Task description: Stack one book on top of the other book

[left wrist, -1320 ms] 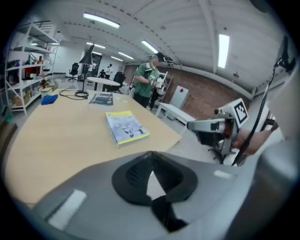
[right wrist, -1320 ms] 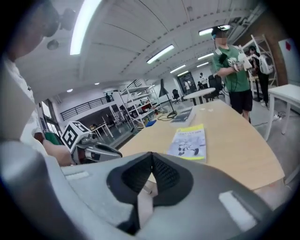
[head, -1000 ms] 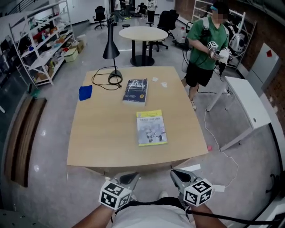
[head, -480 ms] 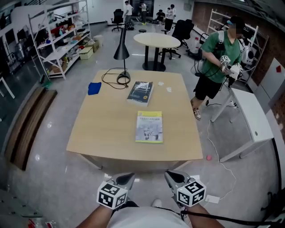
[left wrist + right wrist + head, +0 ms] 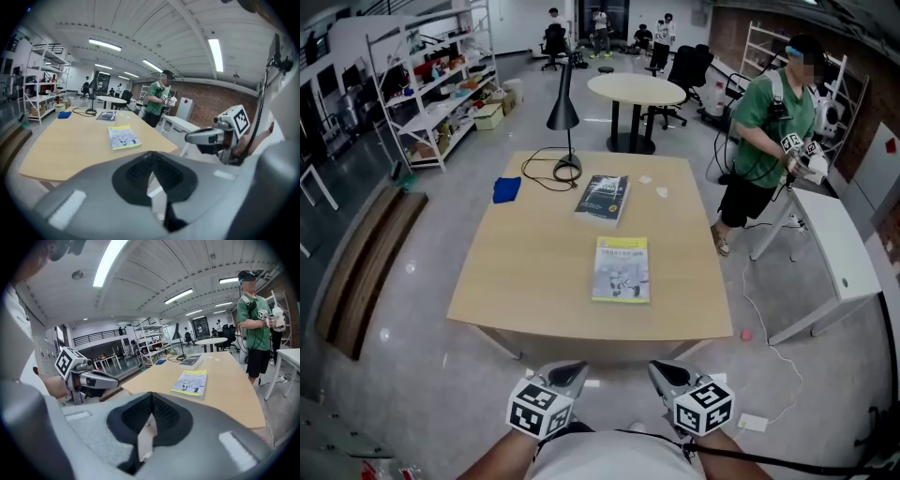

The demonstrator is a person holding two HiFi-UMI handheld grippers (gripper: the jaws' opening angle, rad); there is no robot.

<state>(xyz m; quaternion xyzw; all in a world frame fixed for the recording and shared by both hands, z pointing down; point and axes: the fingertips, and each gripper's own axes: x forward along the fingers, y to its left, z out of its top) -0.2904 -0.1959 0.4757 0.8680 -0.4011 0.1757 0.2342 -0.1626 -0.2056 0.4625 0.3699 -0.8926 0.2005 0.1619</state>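
Down at the bottom of the head view, the left gripper (image 5: pixel 570 375) and the right gripper (image 5: pixel 664 375) hover side by side, short of the table's near edge. Both have their jaws pressed together on nothing. On the wooden table (image 5: pixel 525 272), the yellow-edged book (image 5: pixel 622 269) lies flat at centre frame. The dark book (image 5: pixel 604 198) lies apart above it, near the lamp (image 5: pixel 565 117).

On the wooden table (image 5: pixel 534 272) a black desk lamp (image 5: pixel 565 117) stands near a blue cloth (image 5: pixel 507 189), while a person in a green shirt (image 5: pixel 766 122) stands beyond its far right corner
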